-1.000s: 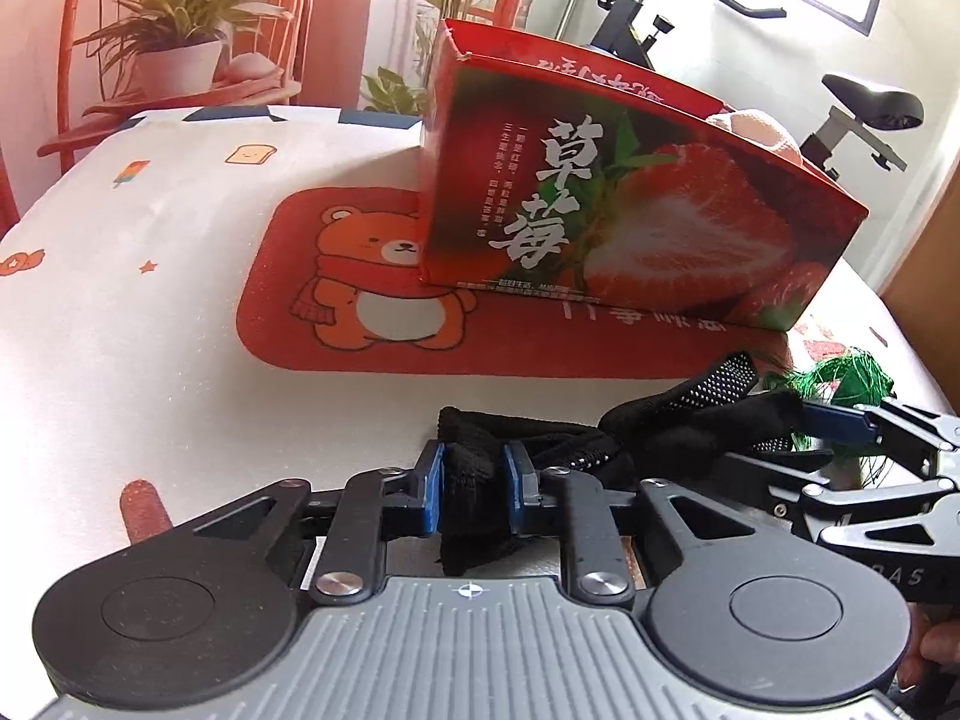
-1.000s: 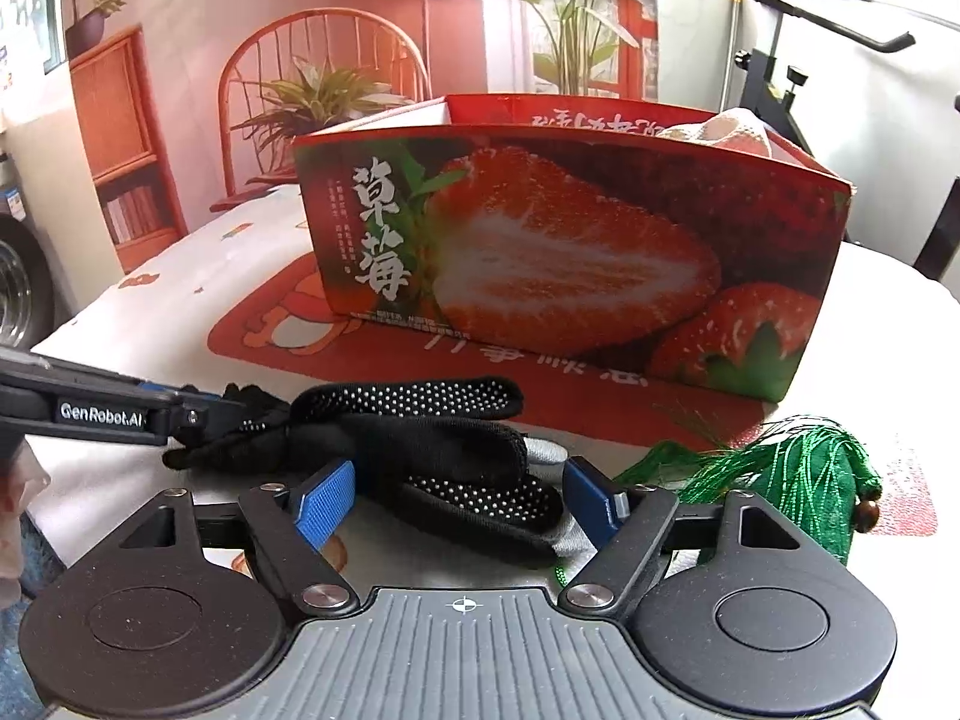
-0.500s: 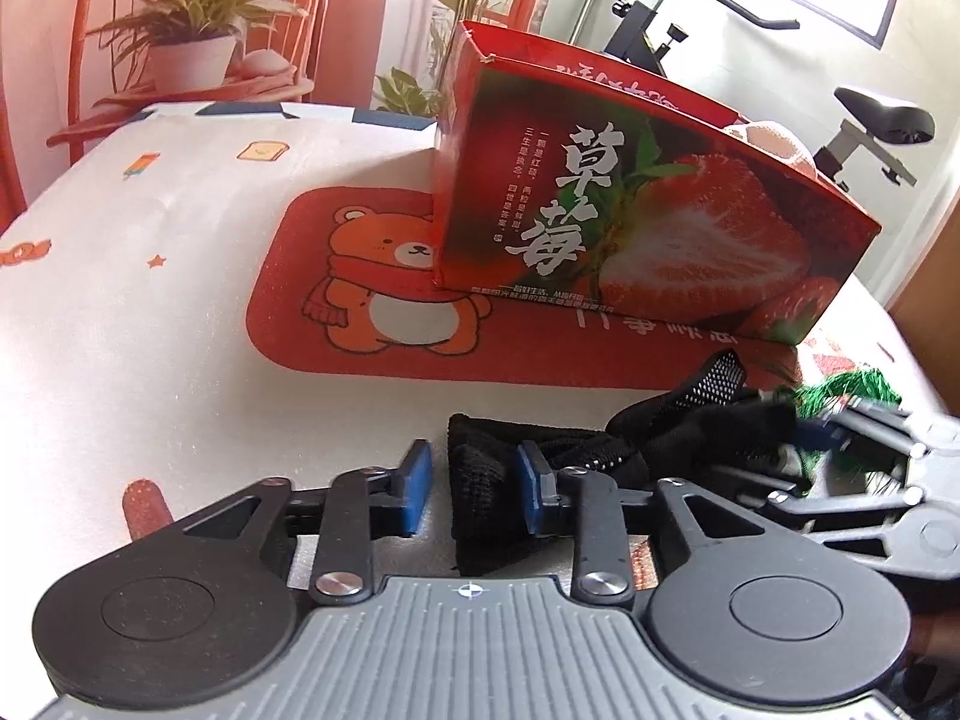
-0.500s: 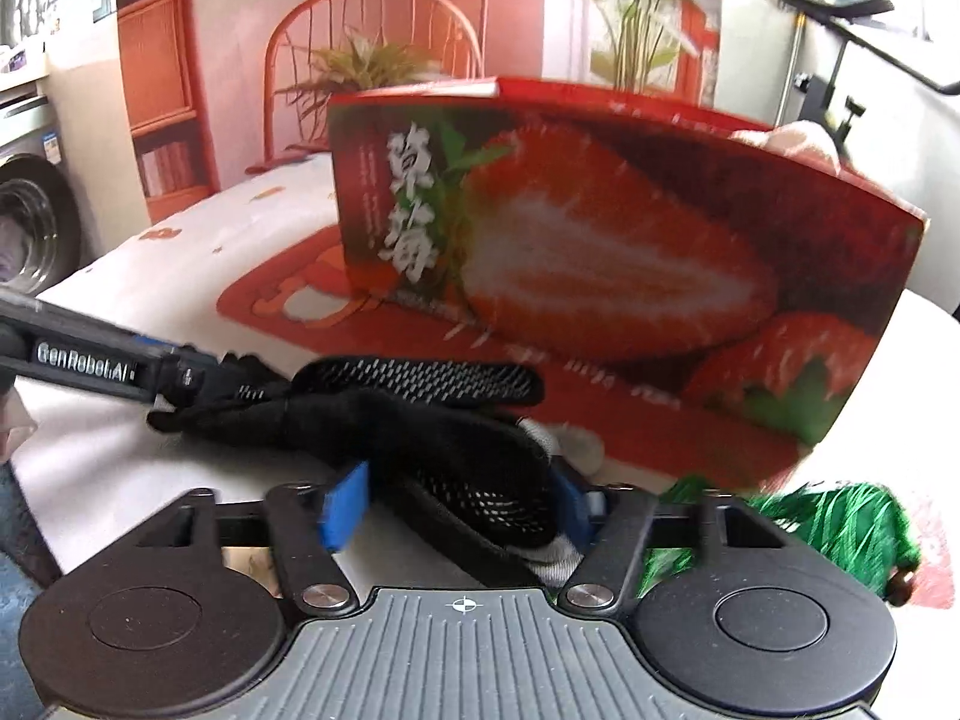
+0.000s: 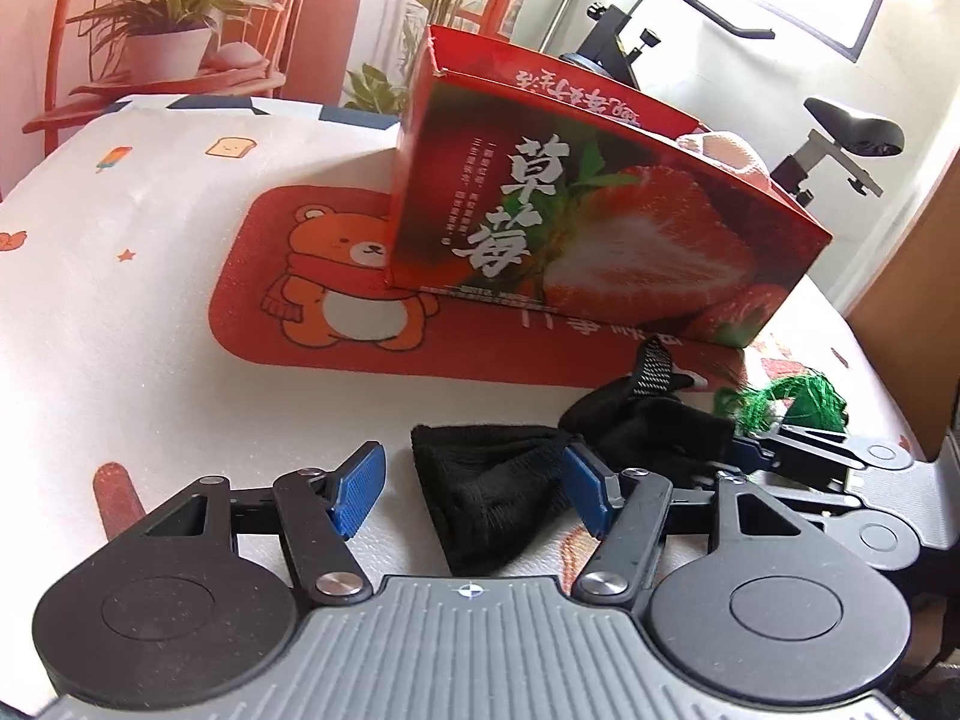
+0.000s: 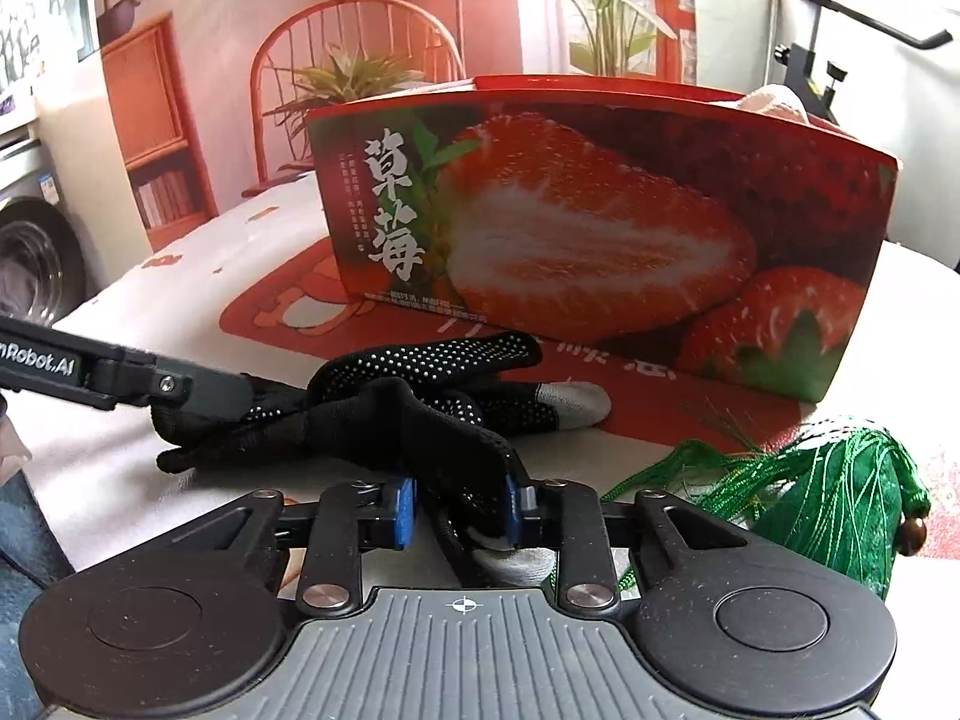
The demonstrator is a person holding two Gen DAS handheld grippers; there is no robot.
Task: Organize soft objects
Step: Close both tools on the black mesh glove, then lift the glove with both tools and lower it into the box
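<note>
Black glove lying crumpled on the white patterned surface, in front of the strawberry box and partly over the near edge of the red bear mat. Dotted palm side turned up in the right wrist view, one grey fingertip pointing toward the box.

Left tool: jaws wide, having just been opening. Cuff end of the glove between the blue pads; left pad clear of the cloth, right pad just beside or brushing it, contact not confirmable. No grip observed.

Right tool: jaws narrow, having just been closing. Fold of the glove pinched between the two blue pads, black fabric bunched up and over the right pad, a grey-white part showing below. Grip on the glove confirmed. Same tool visible at the right of the left wrist view, tips buried in the far end of the glove.

Left tool's finger seen from the right wrist view entering from the left edge, tip lying against the glove's cuff end.

Green tassel ornament on the surface just right of the right tool, apart from the glove. Pale soft item showing above the box rim at its far right corner.
</note>
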